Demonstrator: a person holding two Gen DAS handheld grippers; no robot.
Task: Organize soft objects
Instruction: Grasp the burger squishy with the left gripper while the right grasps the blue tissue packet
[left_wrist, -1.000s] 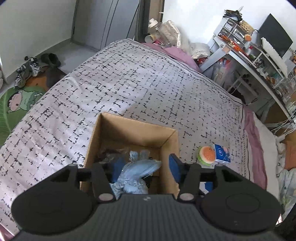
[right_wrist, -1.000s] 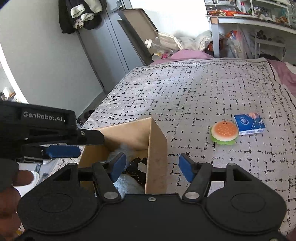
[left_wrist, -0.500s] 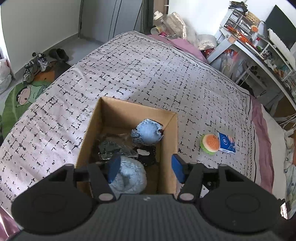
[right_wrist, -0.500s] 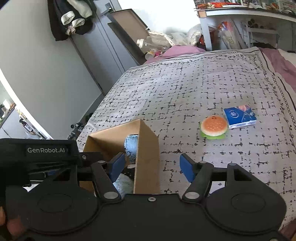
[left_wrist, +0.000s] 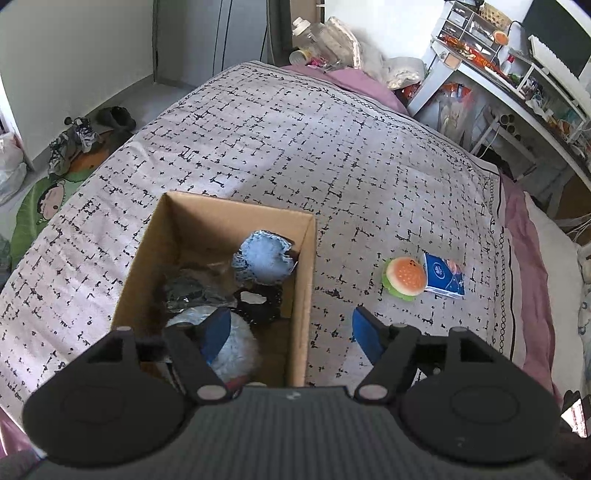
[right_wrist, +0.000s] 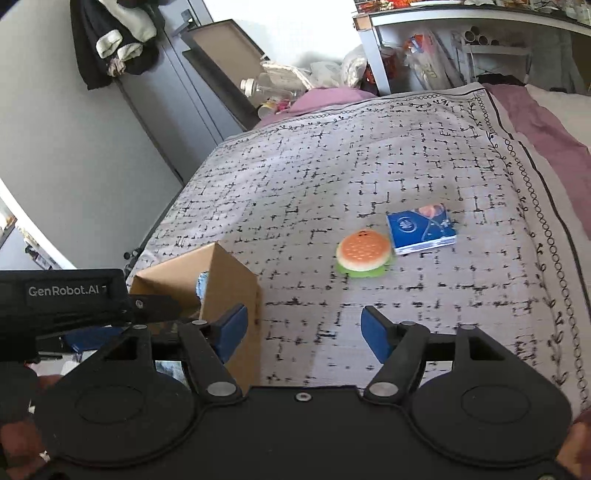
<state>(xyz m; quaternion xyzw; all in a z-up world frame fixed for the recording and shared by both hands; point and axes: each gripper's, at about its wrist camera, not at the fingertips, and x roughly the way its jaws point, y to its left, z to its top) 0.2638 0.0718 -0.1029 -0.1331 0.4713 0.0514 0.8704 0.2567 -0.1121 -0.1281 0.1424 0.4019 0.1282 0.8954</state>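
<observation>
An open cardboard box (left_wrist: 306, 258) stands on the patterned bedspread (left_wrist: 295, 147). Inside it lie a fluffy blue toy (left_wrist: 264, 256), a pale blue plush (left_wrist: 236, 354), a black scrunchie (left_wrist: 262, 306) and a clear bag (left_wrist: 192, 291). My left gripper (left_wrist: 291, 328) hovers over the box's right wall, its jaws opening and holding nothing. To the right on the bed sit a burger toy (left_wrist: 404, 275) and a blue tissue pack (left_wrist: 443, 273). My right gripper (right_wrist: 303, 325) hangs near the box (right_wrist: 229, 280), short of the burger toy (right_wrist: 364, 251) and tissue pack (right_wrist: 421, 229), jaws opening with nothing held.
The left tool's black housing (right_wrist: 62, 295) fills the left of the right wrist view. Shoes (left_wrist: 74, 136) and a cartoon mat (left_wrist: 40, 206) lie on the floor at left. A cluttered desk (left_wrist: 517, 74) stands beyond the bed's right side. Bottles and bags (left_wrist: 325, 37) crowd the far end.
The fluffy blue toy has left my left jaws and now lies in the box. Both grippers have widened. Both views have shifted, bringing the burger toy closer to centre.
</observation>
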